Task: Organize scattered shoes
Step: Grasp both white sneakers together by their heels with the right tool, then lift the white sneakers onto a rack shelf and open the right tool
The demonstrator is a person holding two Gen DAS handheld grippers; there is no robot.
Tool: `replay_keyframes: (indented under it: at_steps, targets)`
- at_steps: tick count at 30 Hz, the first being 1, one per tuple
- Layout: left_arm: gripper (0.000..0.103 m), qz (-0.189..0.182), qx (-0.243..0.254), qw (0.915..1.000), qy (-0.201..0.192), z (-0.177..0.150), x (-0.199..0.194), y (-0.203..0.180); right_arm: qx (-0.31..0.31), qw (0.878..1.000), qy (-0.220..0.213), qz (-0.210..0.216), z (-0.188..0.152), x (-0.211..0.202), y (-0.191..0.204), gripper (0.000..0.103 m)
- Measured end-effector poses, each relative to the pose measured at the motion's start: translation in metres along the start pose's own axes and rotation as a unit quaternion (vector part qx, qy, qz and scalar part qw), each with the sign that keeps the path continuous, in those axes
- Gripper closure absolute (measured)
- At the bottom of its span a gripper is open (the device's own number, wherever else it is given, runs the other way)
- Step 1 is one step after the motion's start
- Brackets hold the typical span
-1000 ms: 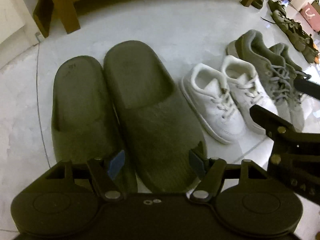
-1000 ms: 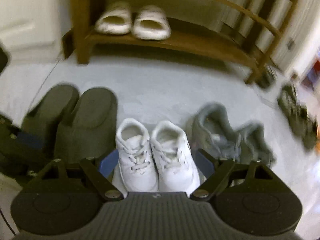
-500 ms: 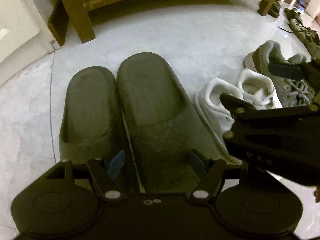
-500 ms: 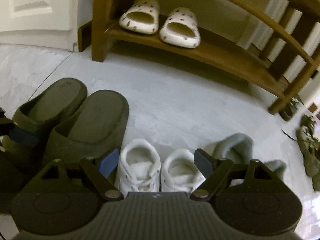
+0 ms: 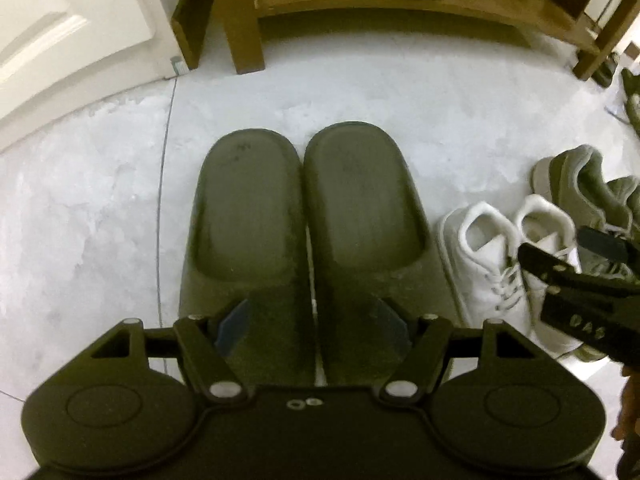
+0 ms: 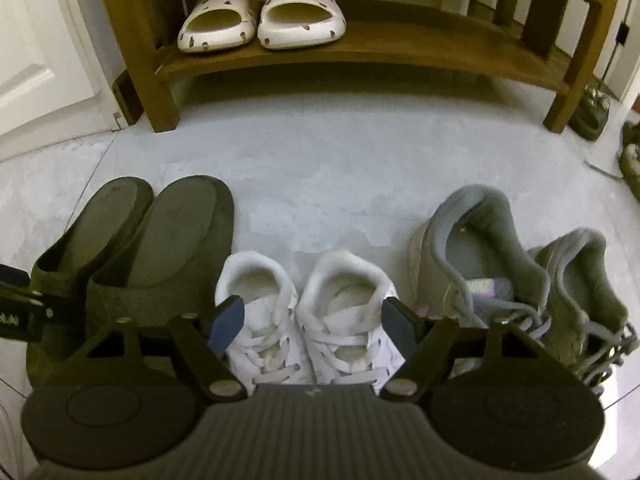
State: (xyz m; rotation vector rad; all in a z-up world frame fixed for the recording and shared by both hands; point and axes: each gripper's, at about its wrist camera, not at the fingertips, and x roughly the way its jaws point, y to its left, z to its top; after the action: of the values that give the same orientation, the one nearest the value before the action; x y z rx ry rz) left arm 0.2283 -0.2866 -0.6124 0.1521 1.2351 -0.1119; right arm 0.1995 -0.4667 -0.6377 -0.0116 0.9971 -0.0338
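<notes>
Three pairs sit in a row on the pale floor before the wooden shoe rack (image 6: 360,56): the dark slippers (image 5: 304,216) to your left, the white sneakers (image 6: 304,320) in the middle, the grey trainers (image 6: 520,276) to your right. Your left gripper (image 5: 312,316) reaches over the toe ends of both slippers, its fingers spread across the two, though the dark view does not let you tell whether the pads actually press on them. Your right gripper (image 6: 312,320) straddles the white sneakers, its jaws closing with both shoes between them, the pads apparently not yet biting. To do this step well, centre the right fingers on the outer sides of the pair at the lacing, so that both shoes are squeezed together evenly and neither slips out; close until they firm up, then lift level. Each pair lies with its long axis running from you toward the rack, heels and openings facing the rack, toes under your grippers. The spotted white slides (image 6: 260,16) already stand on the lower shelf, leaving free space beside them
</notes>
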Motion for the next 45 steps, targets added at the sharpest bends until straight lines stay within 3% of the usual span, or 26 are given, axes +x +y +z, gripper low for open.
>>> replay_keyframes:
  at_steps: [6,9,15,17,20,29,41,45]
  targets:
    - [0.032,-0.012,0.012,0.9998,0.005,-0.007,-0.003,-0.005,-0.004,1.000,0.005,0.000,0.011,0.014,0.010,0.029]
    - [0.032,-0.017,0.011,0.9998,0.006,-0.005,-0.002,-0.006,0.010,1.000,0.024,-0.015,0.015,0.029,0.009,0.042]
    - [0.032,-0.026,-0.004,0.9997,-0.003,0.005,0.005,-0.007,-0.005,0.998,0.057,-0.039,0.019,0.056,0.015,0.045]
    - [0.032,-0.026,-0.003,0.9996,-0.008,0.007,0.005,-0.007,-0.004,0.998,0.062,-0.033,0.019,0.060,0.016,0.056]
    - [0.032,-0.024,-0.002,0.9997,-0.009,0.007,0.006,-0.007,0.012,0.998,0.028,-0.052,0.013,0.061,0.009,0.072]
    - [0.032,-0.029,-0.005,0.9995,-0.012,0.005,0.003,-0.004,0.039,0.998,-0.049,-0.022,-0.010,0.036,0.003,0.077]
    - [0.032,-0.027,-0.016,0.9973,-0.066,0.018,-0.030,0.002,0.066,0.989,-0.129,-0.015,-0.025,-0.013,0.014,0.081]
    - [0.032,-0.022,-0.021,0.9943,-0.102,0.029,-0.047,0.009,0.083,0.983,-0.161,-0.008,-0.018,-0.034,0.010,0.082]
